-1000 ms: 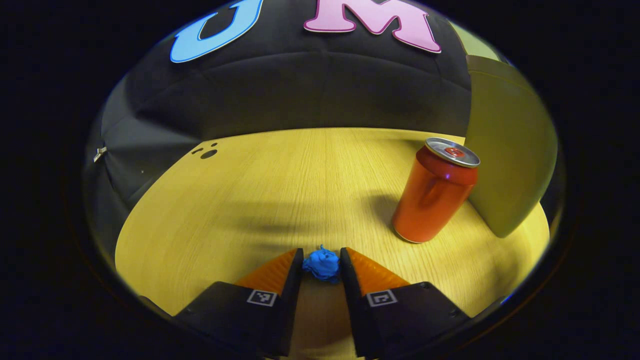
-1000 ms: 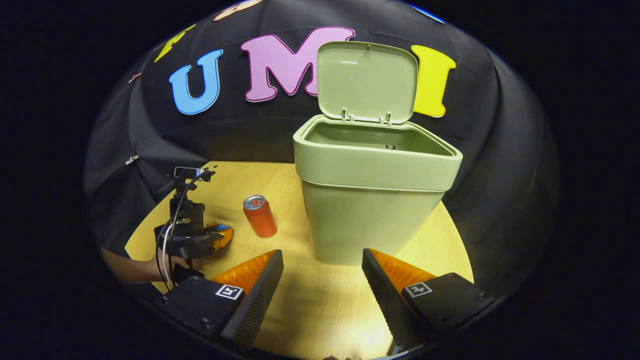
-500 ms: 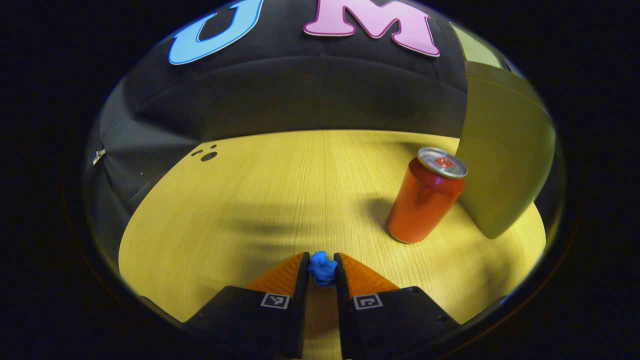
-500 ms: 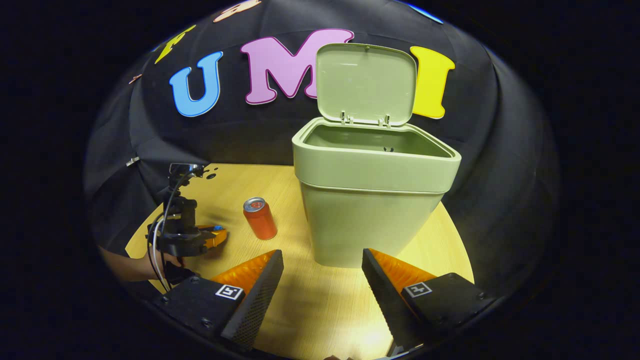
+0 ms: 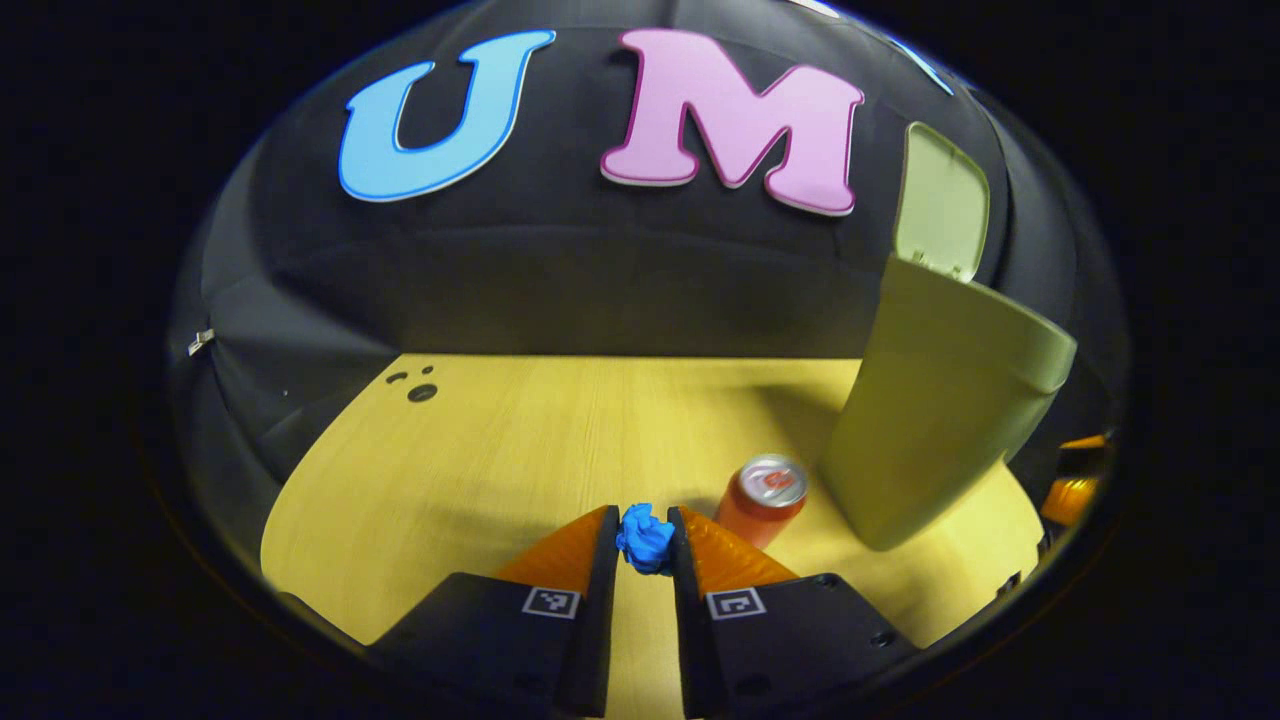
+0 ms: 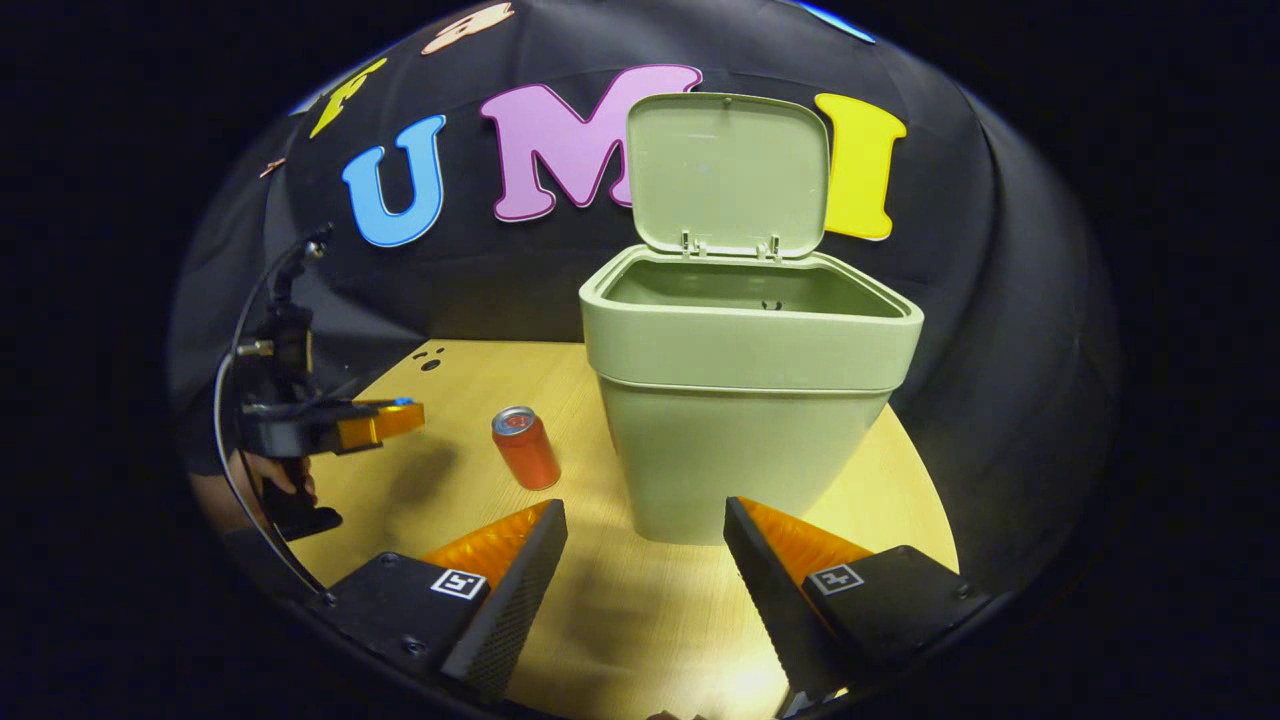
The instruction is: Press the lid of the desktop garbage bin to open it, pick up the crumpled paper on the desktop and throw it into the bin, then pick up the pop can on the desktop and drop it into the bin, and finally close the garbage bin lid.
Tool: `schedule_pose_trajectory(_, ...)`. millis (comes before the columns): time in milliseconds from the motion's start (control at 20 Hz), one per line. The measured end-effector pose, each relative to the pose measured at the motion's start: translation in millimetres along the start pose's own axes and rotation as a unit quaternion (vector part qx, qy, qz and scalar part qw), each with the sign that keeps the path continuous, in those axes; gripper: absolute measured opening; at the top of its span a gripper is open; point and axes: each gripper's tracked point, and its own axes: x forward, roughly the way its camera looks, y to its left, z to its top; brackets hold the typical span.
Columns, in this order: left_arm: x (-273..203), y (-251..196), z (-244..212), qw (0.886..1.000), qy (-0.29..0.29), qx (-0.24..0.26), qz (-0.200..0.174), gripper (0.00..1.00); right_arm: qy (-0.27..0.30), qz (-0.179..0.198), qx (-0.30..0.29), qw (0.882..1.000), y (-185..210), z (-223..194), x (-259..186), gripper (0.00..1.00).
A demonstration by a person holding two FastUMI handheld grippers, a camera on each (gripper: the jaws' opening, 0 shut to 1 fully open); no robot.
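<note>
We see our right gripper [image 6: 645, 560] spread wide above the table [image 6: 640, 640]; the bin [image 6: 745, 385] stands at twelve o'clock, lid [image 6: 728, 172] raised, the can [image 6: 526, 448] upright at ten o'clock, the left gripper [image 6: 395, 415] further left, off the table

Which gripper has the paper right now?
The left gripper, shut on the blue crumpled paper above the table; the right gripper is open and empty.

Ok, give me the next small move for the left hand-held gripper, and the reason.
Probably carry it toward the garbage bin: the left hand-held gripper is shut on the crumpled paper above the desktop, and the lid stands open.
</note>
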Motion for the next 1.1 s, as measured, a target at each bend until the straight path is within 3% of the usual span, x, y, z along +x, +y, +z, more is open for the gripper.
schedule_pose_trajectory(300,-22.8,-70.3,79.1,0.996,-0.061,0.006,-0.065,0.31,-0.013,-0.009,0.018,1.0,-21.3,-3.1,-1.8,0.99)
schedule_pose_trajectory(600,-28.7,-155.5,130.9,0.983,-0.102,0.013,-0.151,0.31,-0.014,-0.016,0.041,0.999,-40.8,-9.4,-5.6,1.0)
schedule_pose_trajectory(850,-26.9,-223.8,146.2,0.97,-0.114,0.03,-0.214,0.31,-0.012,-0.019,0.049,0.999,-54.0,-14.0,-8.3,0.99)
schedule_pose_trajectory(1100,-11.4,-273.0,130.7,0.96,-0.088,0.036,-0.262,0.32,-0.01,-0.022,0.043,0.999,-62.6,-19.7,-14.9,0.99)
